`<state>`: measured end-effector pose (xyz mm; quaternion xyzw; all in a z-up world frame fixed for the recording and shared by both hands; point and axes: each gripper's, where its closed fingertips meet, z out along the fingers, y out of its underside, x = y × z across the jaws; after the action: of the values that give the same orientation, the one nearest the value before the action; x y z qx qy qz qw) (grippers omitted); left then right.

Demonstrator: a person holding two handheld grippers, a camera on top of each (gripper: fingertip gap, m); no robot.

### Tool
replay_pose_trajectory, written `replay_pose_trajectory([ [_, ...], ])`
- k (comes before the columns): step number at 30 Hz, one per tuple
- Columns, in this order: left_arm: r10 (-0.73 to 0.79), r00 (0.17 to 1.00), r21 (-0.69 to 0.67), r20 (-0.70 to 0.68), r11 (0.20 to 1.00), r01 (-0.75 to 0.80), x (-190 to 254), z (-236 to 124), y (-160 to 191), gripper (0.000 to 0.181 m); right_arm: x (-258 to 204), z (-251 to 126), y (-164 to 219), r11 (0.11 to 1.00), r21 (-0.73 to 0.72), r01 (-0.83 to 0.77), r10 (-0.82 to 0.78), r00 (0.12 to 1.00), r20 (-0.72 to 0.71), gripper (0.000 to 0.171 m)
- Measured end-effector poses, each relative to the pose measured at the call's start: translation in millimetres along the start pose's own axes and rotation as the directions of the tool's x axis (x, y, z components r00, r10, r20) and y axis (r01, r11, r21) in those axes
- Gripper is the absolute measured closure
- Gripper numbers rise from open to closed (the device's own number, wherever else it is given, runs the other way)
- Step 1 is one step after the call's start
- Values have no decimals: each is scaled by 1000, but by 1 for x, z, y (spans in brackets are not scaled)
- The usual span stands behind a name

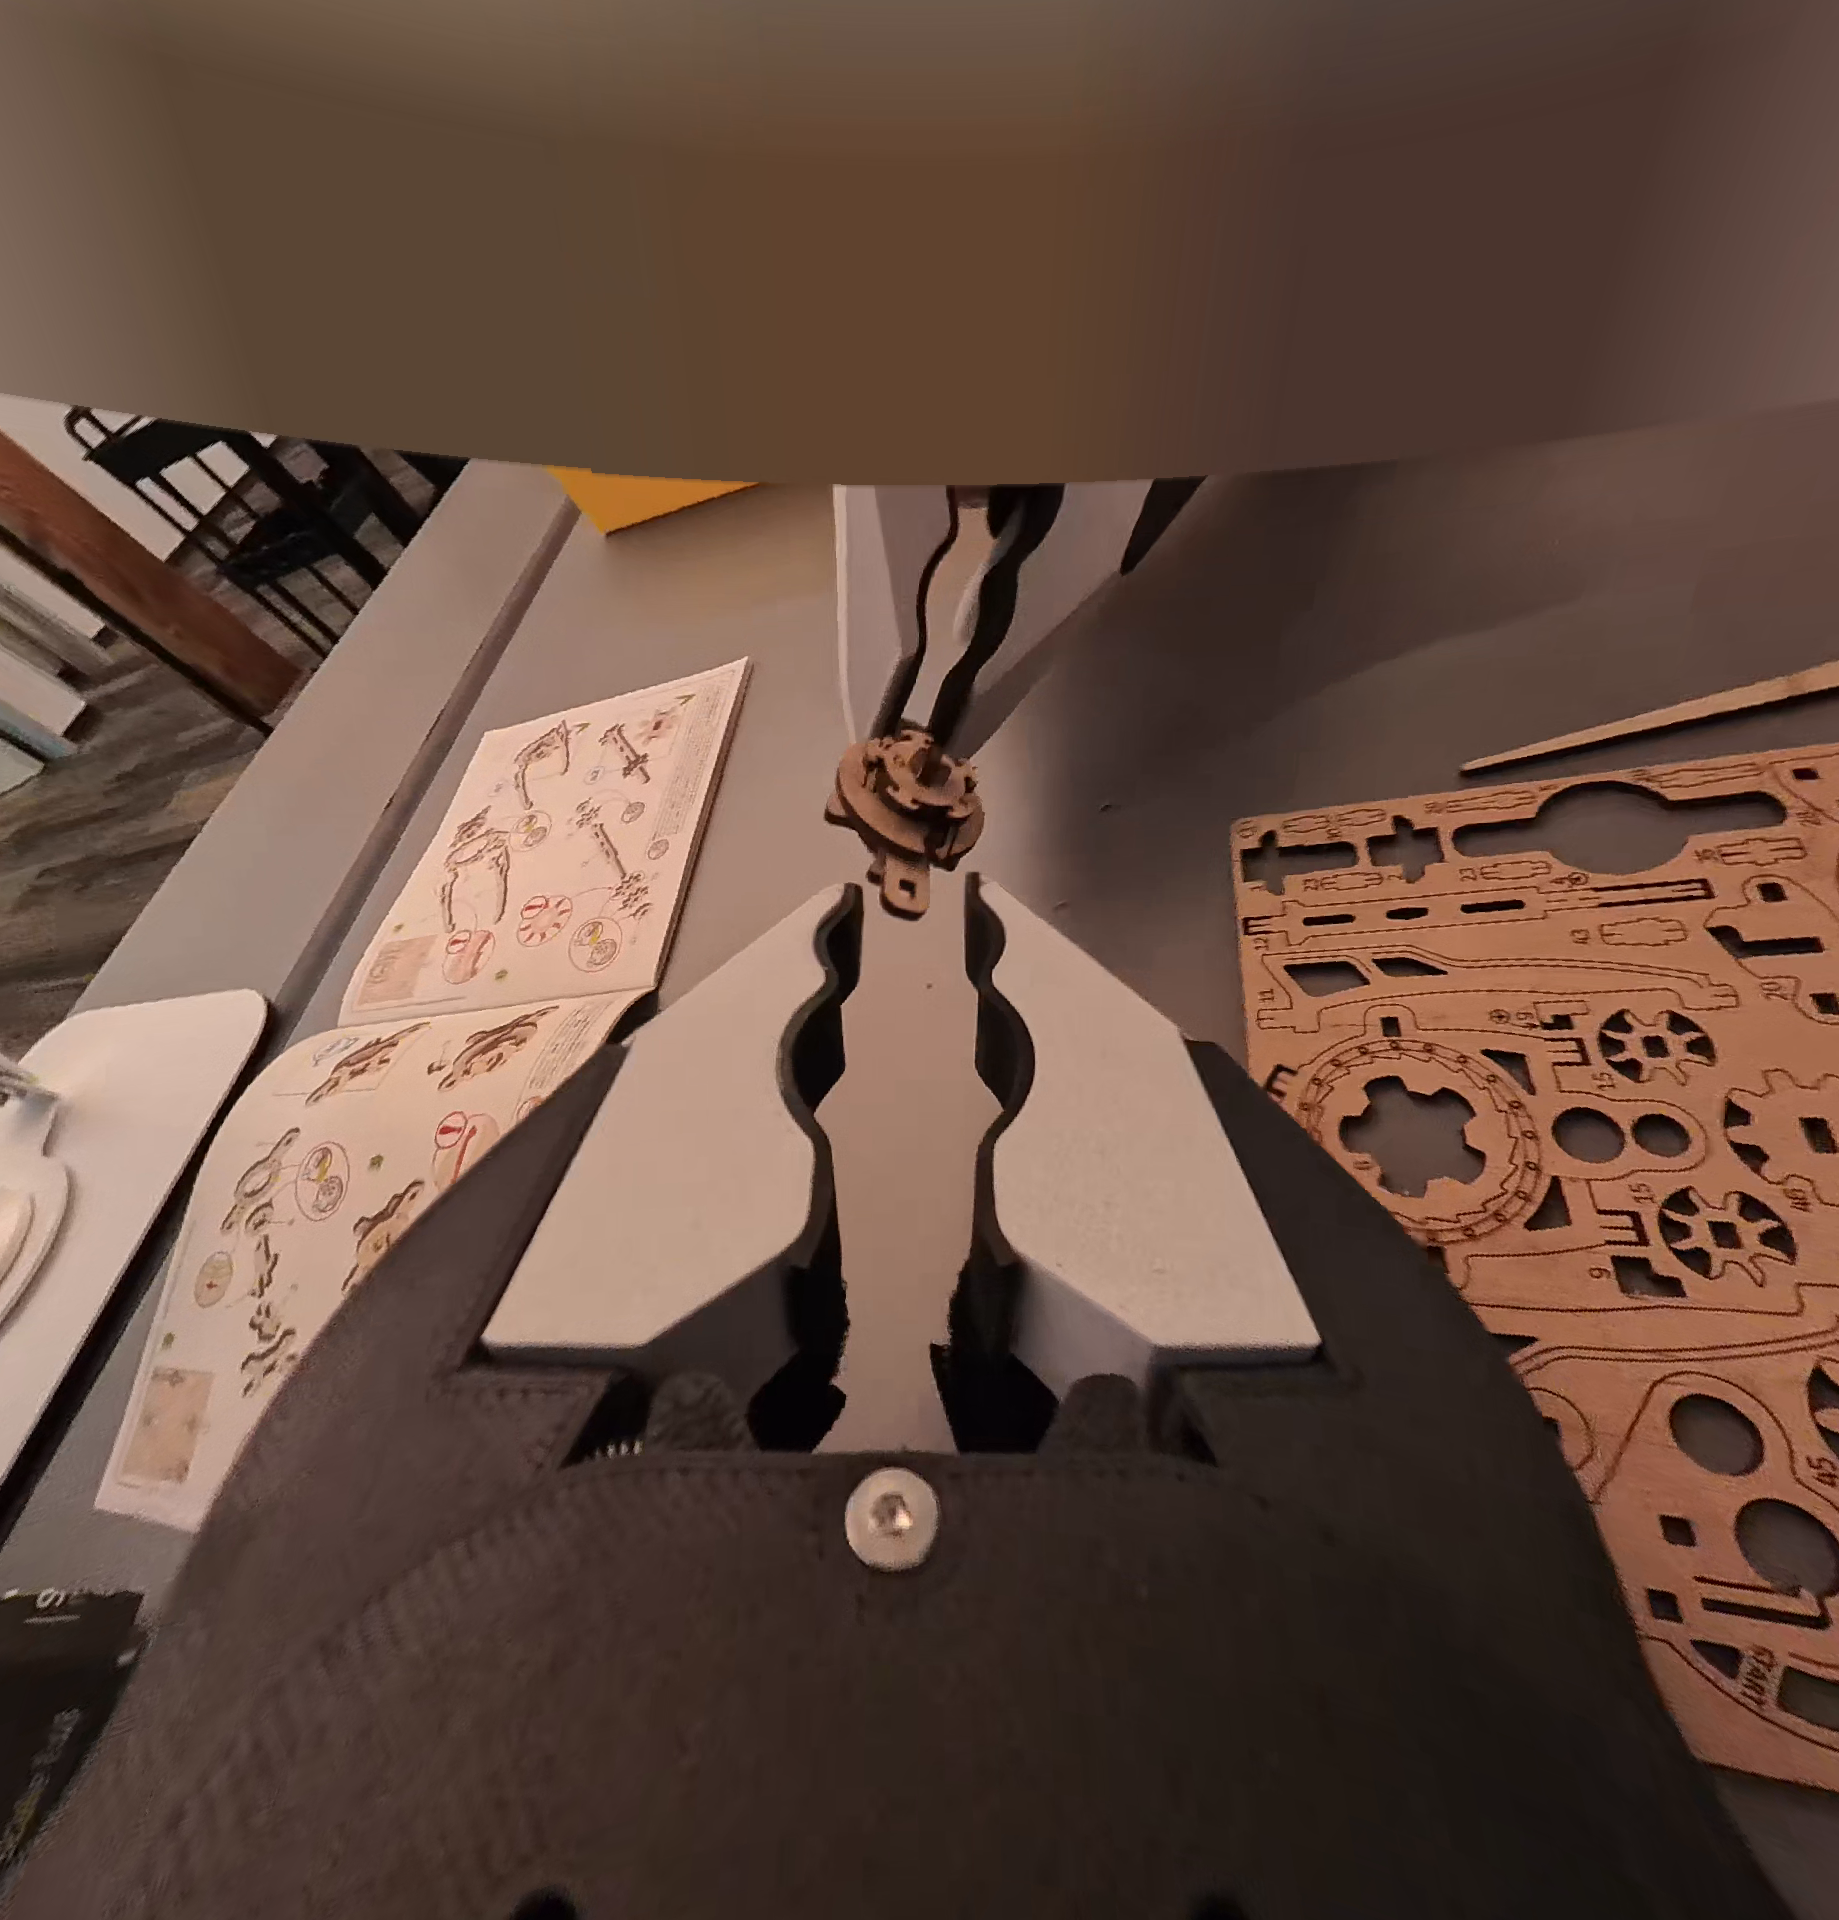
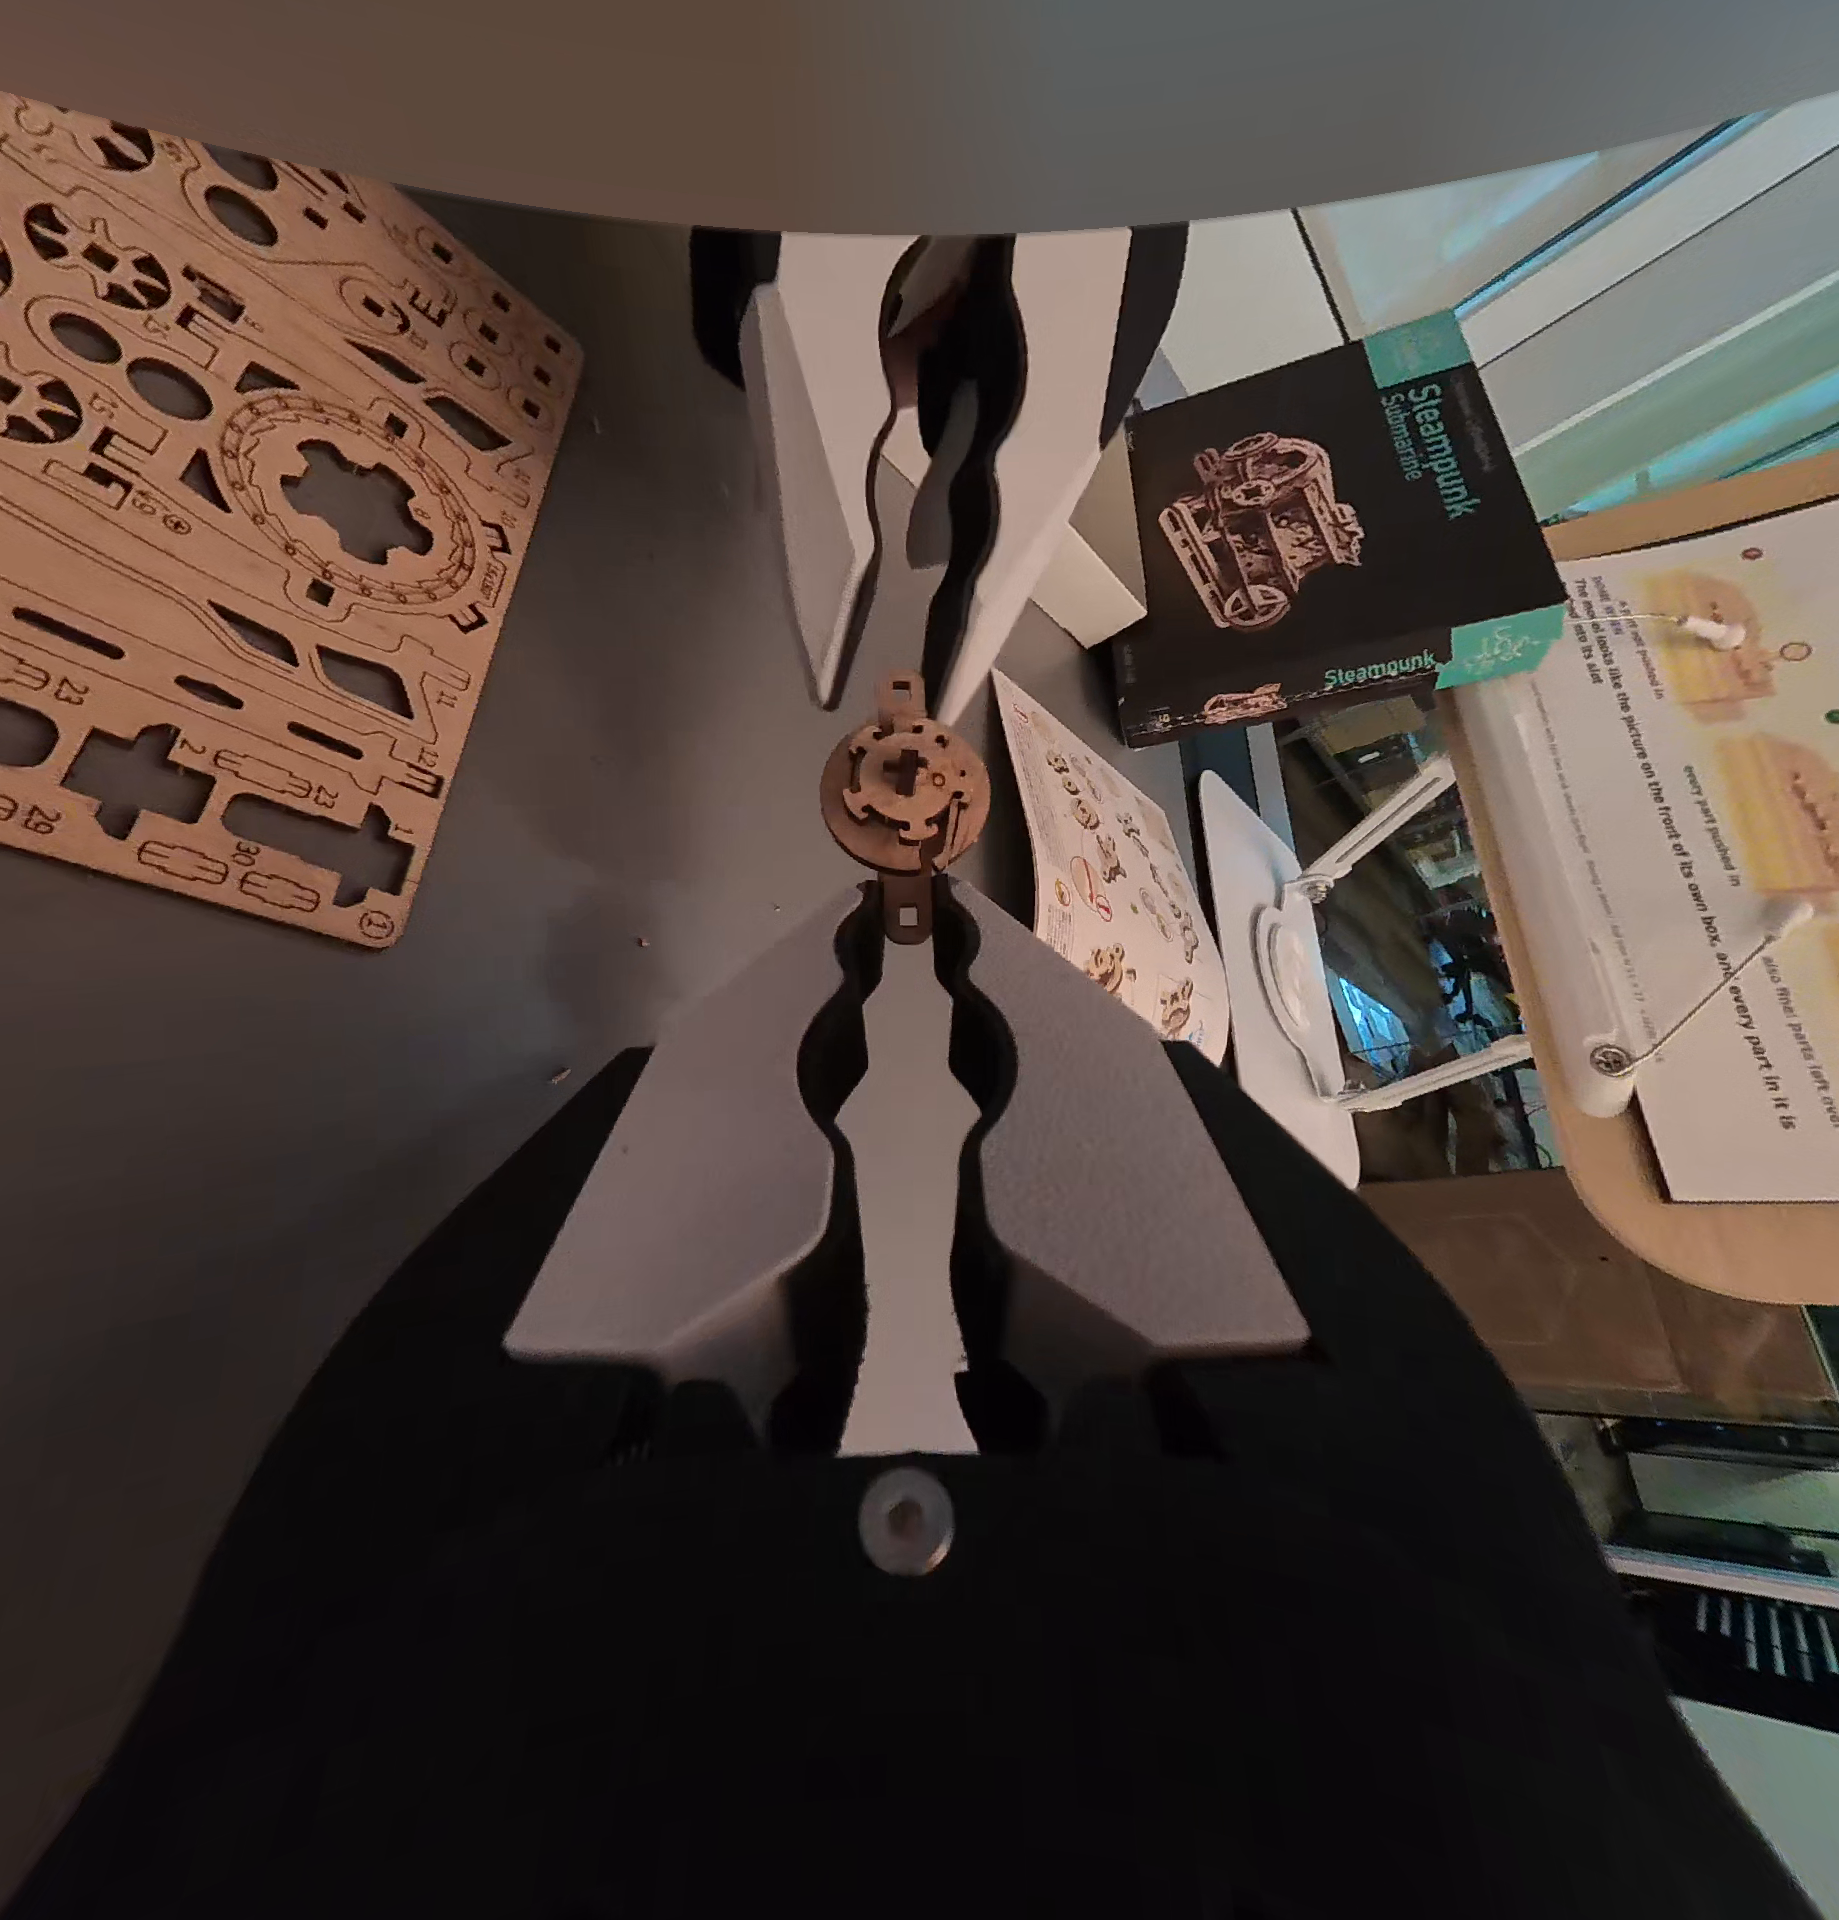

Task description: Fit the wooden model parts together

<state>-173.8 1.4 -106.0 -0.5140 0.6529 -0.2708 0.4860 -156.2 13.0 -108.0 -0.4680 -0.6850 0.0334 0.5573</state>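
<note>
In the right wrist view, the right hand-held gripper [image 2: 907,914] is clamped on the lower tab of the small wooden assembly [image 2: 904,795], which hangs in the air above the grey surface [image 2: 271,1195]. The left hand-held gripper [image 1: 907,896] has its fingers slightly apart, with the far tab just before its tips at 12 o'clock and not yet gripped. I judge the task to be partly done: several round layers are already joined, but the wooden sheet [image 1: 1580,1143] at 3 o'clock still holds many uncut parts, and the open instruction booklet [image 1: 541,935] lies at 10 o'clock.
</note>
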Motion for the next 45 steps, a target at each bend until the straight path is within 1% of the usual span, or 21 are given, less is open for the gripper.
replay_pose_trajectory([
  [5, 65, 998, 16, 5, 998, -65, 4, -1, -4, 168, -1, -1, -6, 999, 20, 31, -31, 999, -10, 163],
  [11, 84, 996, -3, 25, 996, -84, 2, -1, -1, 173, -3, -1, -6, 1000, 16, 1, -1, 1000, 9, 163],
  [13, 71, 997, -8, 23, 997, -71, 1, 0, 0, 174, -3, 0, -6, 999, 17, -36, 36, 999, 22, 163],
  [17, 26, 1000, -6, 12, 1000, -26, 0, 0, 0, 174, -4, 0, -5, 984, 32, -173, 170, 982, 80, 163],
  [19, 1, 1000, 0, 5, 1000, -1, 0, 0, 0, 174, -4, 0, -6, 976, 42, -215, 210, 973, 95, 163],
  [23, -41, 999, 4, -14, 999, 41, -1, -1, 0, 173, -4, 0, -6, 970, 44, -238, 232, 967, 107, 163],
  [29, -47, 999, -2, -17, 999, 47, -1, 0, 1, 173, -4, 0, -6, 969, 43, -242, 237, 966, 108, 163],
  [32, -69, 997, 1, -26, 998, 69, -1, 0, 0, 174, -5, 1, -6, 955, 42, -294, 286, 949, 134, 163],
  [37, -122, 991, 2, -55, 993, 122, 0, 0, 1, 174, -7, 1, -6, 908, 39, -418, 402, 893, 204, 163],
  [45, -146, 987, -17, -64, 989, 145, 0, 1, 4, 173, -10, 3, -3, 886, 15, -464, 449, 863, 230, 163],
])
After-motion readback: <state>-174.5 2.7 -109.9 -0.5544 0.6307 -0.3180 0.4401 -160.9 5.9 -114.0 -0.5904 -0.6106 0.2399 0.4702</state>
